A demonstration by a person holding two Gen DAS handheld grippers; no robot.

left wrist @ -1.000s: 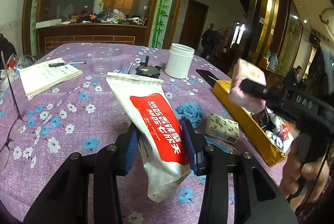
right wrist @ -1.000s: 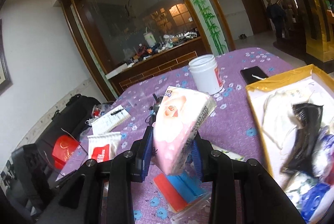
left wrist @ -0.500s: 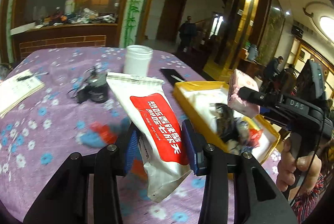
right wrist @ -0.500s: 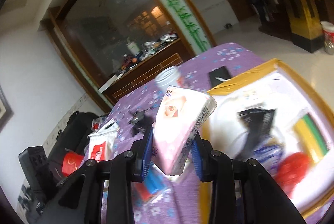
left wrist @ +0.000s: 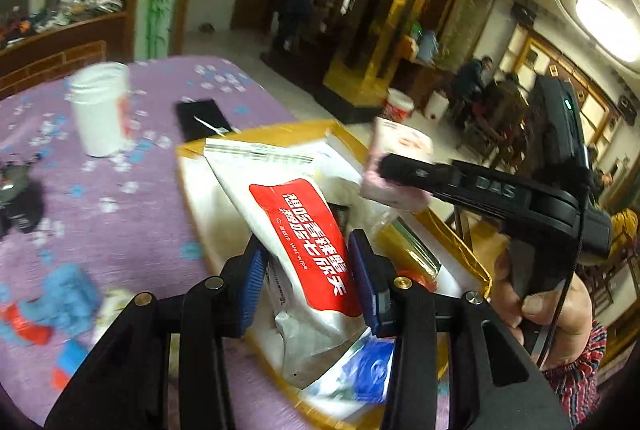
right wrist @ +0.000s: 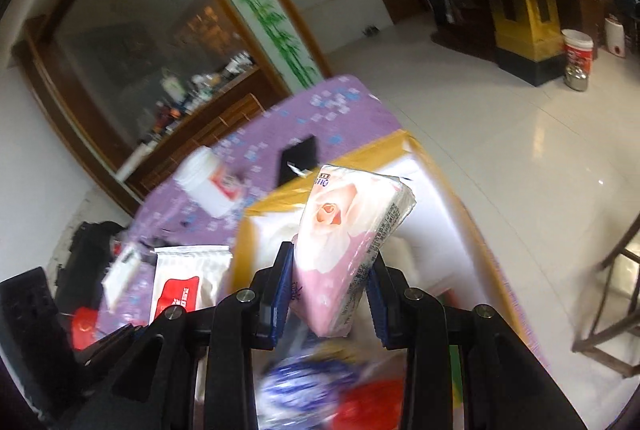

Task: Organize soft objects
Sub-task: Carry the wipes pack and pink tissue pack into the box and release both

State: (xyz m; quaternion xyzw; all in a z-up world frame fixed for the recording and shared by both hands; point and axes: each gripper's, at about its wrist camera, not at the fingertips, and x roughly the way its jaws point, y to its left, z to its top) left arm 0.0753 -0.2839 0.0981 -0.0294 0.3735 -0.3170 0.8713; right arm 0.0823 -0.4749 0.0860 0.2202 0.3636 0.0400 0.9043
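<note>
Left gripper (left wrist: pixel 308 282) pinches 1 wet-wipe pack (left wrist: pixel 304 230) between its 2 blue pads, above the yellow box (left wrist: pixel 460 246). Right gripper (right wrist: pixel 330 294) clamps 1 pink tissue pack (right wrist: pixel 344 242), box directly beneath. 1 white jar (left wrist: pixel 100 109) sits far ahead-left.

Wet-wipe pack (left wrist: pixel 296 226): white, with a red label bearing white characters. Tissue pack (right wrist: pixel 352 242): pink and white, printed with a peach rose. Tablecloth (left wrist: pixel 132 197): purple, scattered blue and white flowers. Box (left wrist: pixel 452 242): gold-yellow rim, white inside. Jar (left wrist: pixel 100 109), upper left: white. Blurred item (left wrist: pixel 68 298), lower left: blue, possibly cloth. Pads (left wrist: pixel 250 286): blue.
</note>
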